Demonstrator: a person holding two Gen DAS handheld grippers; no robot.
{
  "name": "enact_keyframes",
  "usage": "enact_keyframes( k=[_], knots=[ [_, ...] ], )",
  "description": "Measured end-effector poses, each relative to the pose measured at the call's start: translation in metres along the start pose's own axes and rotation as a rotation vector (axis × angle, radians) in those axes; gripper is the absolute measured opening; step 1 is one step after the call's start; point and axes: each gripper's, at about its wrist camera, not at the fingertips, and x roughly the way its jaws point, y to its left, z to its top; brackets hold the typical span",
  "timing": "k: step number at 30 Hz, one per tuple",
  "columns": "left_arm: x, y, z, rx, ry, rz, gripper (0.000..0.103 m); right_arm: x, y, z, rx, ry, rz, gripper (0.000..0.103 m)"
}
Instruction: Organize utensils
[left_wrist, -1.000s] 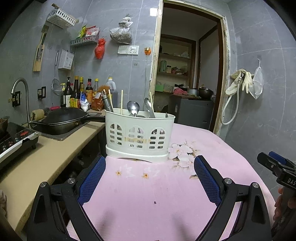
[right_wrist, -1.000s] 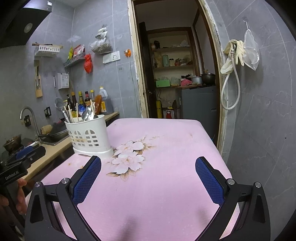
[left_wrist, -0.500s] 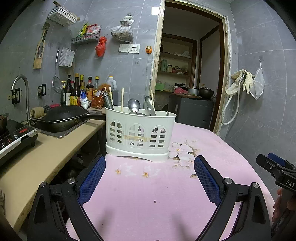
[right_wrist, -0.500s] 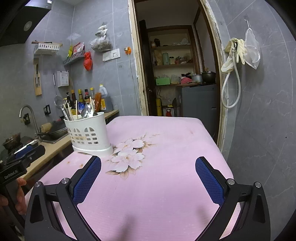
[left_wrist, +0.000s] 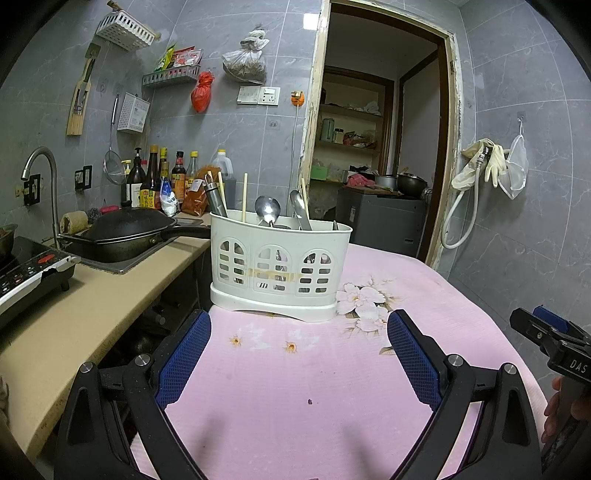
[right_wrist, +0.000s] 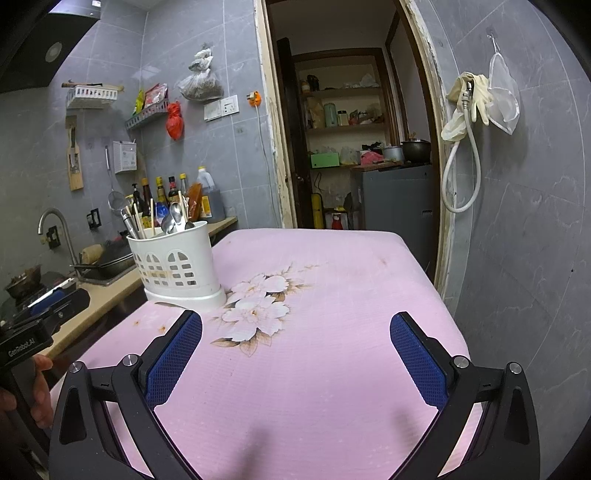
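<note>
White plastic utensil caddy (left_wrist: 280, 271) stands upright on the pink flowered cloth (left_wrist: 314, 387) covering the counter, at its far left corner, next to the tan kitchen worktop (left_wrist: 92, 314). Its front wall has arched cut-outs and a strip of tape across the middle. Inside it stand wooden chopsticks (left_wrist: 244, 197), two metal spoons (left_wrist: 267, 209) with bowls up, and a steel-handled utensil (left_wrist: 215, 199) leaning left; contents lower down are only partly visible through the openings.

Left tool (left_wrist: 299, 354) is held low over the cloth, directly in front of the caddy, fingers spread wide with nothing between the blue pads (left_wrist: 184, 360). Right tool (right_wrist: 295, 360) is likewise wide apart and empty, over bare cloth to the right of the caddy, near the printed flower (right_wrist: 258, 306). Each tool appears at the edge of the other's view, gripped by a hand (right_wrist: 37, 395).

A black wok (left_wrist: 127, 232) sits on the worktop behind the caddy, with sauce bottles (left_wrist: 162, 181) against the tiled wall.
</note>
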Motion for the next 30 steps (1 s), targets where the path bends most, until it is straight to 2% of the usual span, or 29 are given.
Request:
enact_keyframes(
  k=[30],
  knots=[
    [-0.0003, 0.0008, -0.0019, -0.028, -0.001, -0.021, 0.094, 0.0026, 0.0021, -0.0066, 0.005, 0.011, 0.0, 0.103]
  ],
)
